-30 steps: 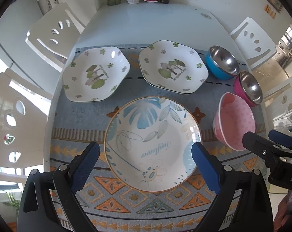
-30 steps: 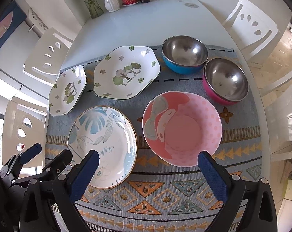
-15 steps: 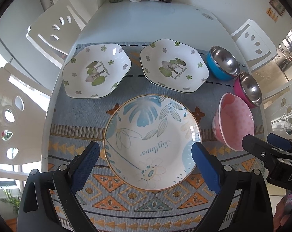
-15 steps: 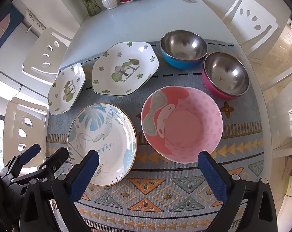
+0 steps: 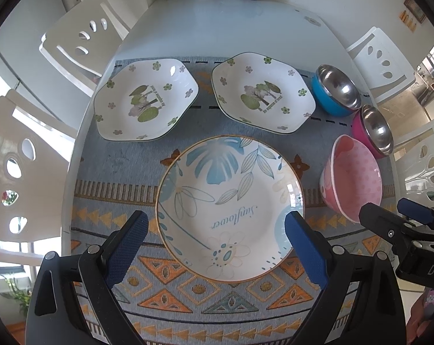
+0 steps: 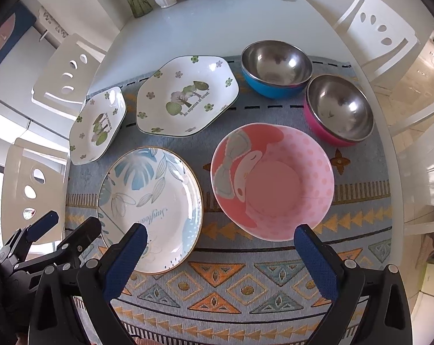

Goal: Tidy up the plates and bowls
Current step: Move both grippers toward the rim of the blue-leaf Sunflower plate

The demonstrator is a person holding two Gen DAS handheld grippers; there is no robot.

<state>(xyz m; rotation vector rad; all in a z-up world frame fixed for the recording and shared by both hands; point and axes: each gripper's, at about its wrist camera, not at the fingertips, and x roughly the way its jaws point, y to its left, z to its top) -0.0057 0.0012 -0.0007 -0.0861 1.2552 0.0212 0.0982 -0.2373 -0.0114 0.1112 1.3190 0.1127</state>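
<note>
While nothing is stacked yet, every dish is lying singly on the patterned mat [image 6: 245, 287] covering the near end of the bench [image 5: 222, 26], so the sorting looks to be at its very start.

Going left to right in the left wrist view, one hexagonal tree plate [image 5: 145, 100] is sitting at upper left of the mat, and a second hexagonal tree plate [image 5: 263, 93] is lying just beside it, apart. Below them, at frame centre, the round Sunflower plate [image 5: 231, 208] is resting flat. The left tool [image 5: 214, 238] is hovering over its near edge with both jaws spread wide, gripping nothing.

Further right, the pink bowl [image 6: 273, 181] is standing upright at the centre of the right wrist view, near the Sunflower plate but not touching it. The right tool [image 6: 217, 253] is hanging over its near rim, jaws equally wide and empty. At upper right, the blue steel bowl [image 6: 276, 69] and the magenta steel bowl [image 6: 339, 109] are sitting close together; whether they are touching is unclear.

Judging from this layout, all the work is remaining: the matching plates need stacking, and the bowls need nesting.
</note>
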